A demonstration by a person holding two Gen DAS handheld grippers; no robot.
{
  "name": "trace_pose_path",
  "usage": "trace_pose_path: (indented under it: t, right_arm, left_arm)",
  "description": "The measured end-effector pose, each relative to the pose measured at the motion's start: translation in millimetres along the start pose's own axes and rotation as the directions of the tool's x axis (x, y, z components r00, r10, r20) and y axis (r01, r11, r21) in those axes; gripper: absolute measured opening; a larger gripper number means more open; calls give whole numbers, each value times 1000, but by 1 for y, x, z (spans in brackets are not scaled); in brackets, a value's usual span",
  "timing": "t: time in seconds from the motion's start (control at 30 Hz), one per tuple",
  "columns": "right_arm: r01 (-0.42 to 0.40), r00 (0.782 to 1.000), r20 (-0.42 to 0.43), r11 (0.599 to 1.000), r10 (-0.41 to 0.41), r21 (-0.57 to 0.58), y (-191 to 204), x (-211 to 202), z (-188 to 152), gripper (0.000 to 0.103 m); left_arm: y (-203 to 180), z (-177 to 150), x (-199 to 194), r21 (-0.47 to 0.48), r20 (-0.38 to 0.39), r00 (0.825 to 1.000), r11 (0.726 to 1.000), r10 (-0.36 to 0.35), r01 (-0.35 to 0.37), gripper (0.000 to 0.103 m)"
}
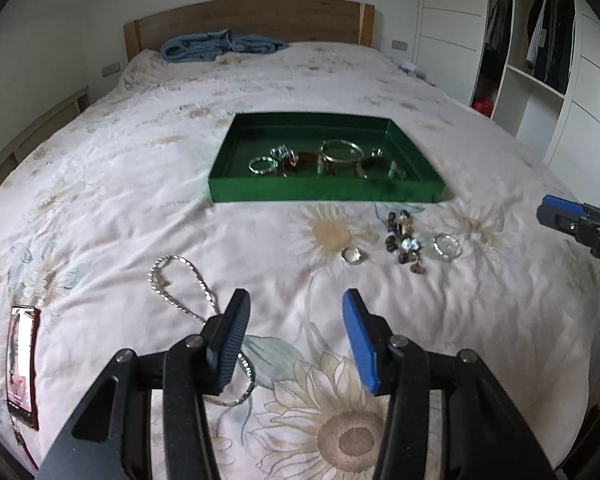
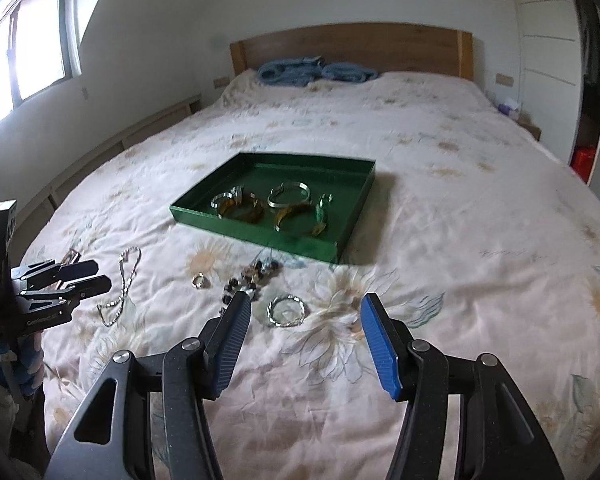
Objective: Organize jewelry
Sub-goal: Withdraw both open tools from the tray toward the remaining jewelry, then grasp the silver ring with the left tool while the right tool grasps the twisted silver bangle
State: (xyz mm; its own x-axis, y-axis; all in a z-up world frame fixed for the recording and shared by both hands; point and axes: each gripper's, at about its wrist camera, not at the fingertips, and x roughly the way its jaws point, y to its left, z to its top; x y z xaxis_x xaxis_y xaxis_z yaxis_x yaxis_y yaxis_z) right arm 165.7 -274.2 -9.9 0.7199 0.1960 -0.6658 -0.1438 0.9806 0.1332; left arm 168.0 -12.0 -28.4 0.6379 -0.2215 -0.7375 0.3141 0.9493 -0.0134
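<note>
A green tray (image 1: pixel 324 192) (image 2: pixel 204 217) lies on the flowered bedspread with several bangles (image 1: pixel 340 152) (image 2: pixel 290 196) in it. In front of it on the cover lie a beaded bracelet (image 1: pixel 404 240) (image 2: pixel 252 276), a small ring (image 1: pixel 354 256) (image 2: pixel 199 281), a clear glass bangle (image 1: pixel 446 245) (image 2: pixel 286 311) and a silver chain (image 1: pixel 180 292) (image 2: pixel 122 292). My left gripper (image 1: pixel 296 300) hovers open just right of the chain, nothing between its fingers. My right gripper (image 2: pixel 305 304) is open above the glass bangle, also empty.
A phone in a red case (image 1: pixel 20 364) lies at the bed's near left. A blue folded blanket (image 1: pixel 220 46) (image 2: pixel 316 70) sits by the wooden headboard. An open wardrobe (image 1: pixel 540 52) stands to the right, a window (image 2: pixel 24 52) to the left.
</note>
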Motion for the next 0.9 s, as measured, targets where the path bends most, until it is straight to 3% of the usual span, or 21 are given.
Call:
trace_pose_path:
  t: [0.23, 0.43, 0.9]
  right_arm:
    - [-39, 997, -71, 999, 37, -29, 2, 39, -6, 60]
    - [-83, 990, -121, 995, 74, -63, 8, 66, -9, 61]
    - [-134, 971, -214, 982, 104, -130, 16, 115, -17, 61]
  left_arm:
    - [-2, -1, 31, -11, -49, 998, 1000, -25, 25, 46]
    - [-15, 1, 51, 10, -83, 992, 995, -94, 95, 46]
    - [-34, 20, 101, 43, -141, 987, 996, -76, 83, 46]
